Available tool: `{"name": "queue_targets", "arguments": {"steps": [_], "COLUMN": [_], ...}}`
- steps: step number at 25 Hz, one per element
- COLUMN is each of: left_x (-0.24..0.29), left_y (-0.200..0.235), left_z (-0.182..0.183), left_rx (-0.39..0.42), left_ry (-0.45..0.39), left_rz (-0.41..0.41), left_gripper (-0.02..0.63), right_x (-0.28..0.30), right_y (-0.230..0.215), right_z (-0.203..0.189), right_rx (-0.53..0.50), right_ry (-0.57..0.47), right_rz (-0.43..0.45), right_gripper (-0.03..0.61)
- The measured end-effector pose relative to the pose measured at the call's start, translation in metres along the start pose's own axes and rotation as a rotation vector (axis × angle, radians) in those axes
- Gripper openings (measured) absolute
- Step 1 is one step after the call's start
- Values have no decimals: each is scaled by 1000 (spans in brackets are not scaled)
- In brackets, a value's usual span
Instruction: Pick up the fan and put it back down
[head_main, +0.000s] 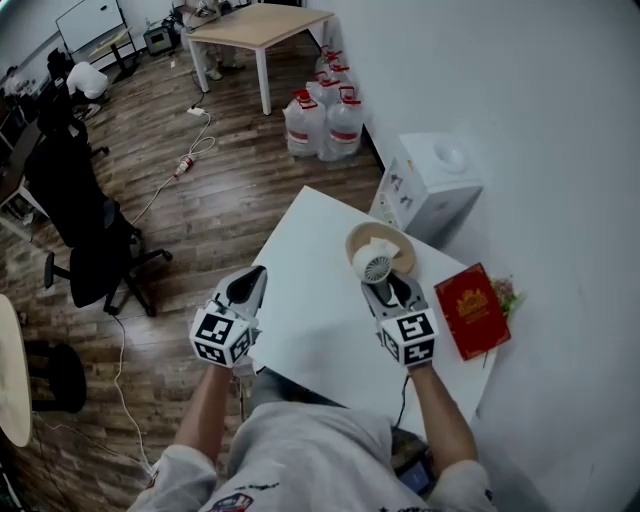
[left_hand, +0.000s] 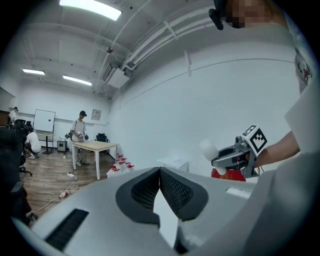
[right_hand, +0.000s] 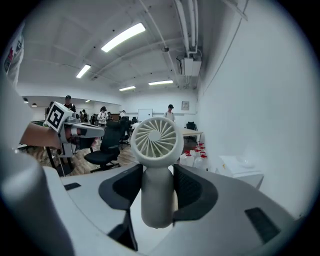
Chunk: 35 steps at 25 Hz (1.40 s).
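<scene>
Hard-to-see stuff first. The round tan dish-looking thing (head_main: 385, 235) near the counter's (head_main: 310, 290) far right edge is half covered by the fan, so I can't tell if anything's in it. Something small, green and pinkish (head_main: 506, 293) pokes out behind the red box (head_main: 476, 308) at the right edge, too tiny to name. The clear water jugs (head_main: 325, 120) with red caps on the floor overlap each other, so no exact count from me, and I can't tell how full they are.

Counts: one fan, one red box, one tan dish, two grippers.

The fan (right_hand: 155, 140) is a little white handheld one. The right gripper (right_hand: 159, 175) is clamped on its handle from both sides, with the round grille end sticking out past the jaws. It's up off the counter, over the far right part and right in front of the tan dish.

The left gripper (left_hand: 160, 172) has its jaws pressed together with nothing in them, over the counter's near left edge.
</scene>
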<state>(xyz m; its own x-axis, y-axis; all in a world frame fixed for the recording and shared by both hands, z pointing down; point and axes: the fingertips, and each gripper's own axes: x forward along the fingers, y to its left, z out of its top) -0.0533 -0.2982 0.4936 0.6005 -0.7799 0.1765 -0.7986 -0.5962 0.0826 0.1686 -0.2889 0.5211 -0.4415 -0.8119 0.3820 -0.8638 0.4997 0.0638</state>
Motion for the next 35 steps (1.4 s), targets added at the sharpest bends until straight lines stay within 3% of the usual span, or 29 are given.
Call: {"name": "queue_targets", "arguments": {"steps": [7,35], "left_x": [13,2], "left_y": [-15,-12], "left_z": [6,-3], "left_rx": [5,-4], "left_ry": [-15,-3], "left_rz": [-27,-5], "left_gripper": [5,5], "right_x": [-45,-45], "right_y": [-16,-9], "right_z": [52,43], "right_rx": [41,115], "right_ry": [-182,-194], "right_rz": [-59,-21], "right_gripper": [195,193]}}
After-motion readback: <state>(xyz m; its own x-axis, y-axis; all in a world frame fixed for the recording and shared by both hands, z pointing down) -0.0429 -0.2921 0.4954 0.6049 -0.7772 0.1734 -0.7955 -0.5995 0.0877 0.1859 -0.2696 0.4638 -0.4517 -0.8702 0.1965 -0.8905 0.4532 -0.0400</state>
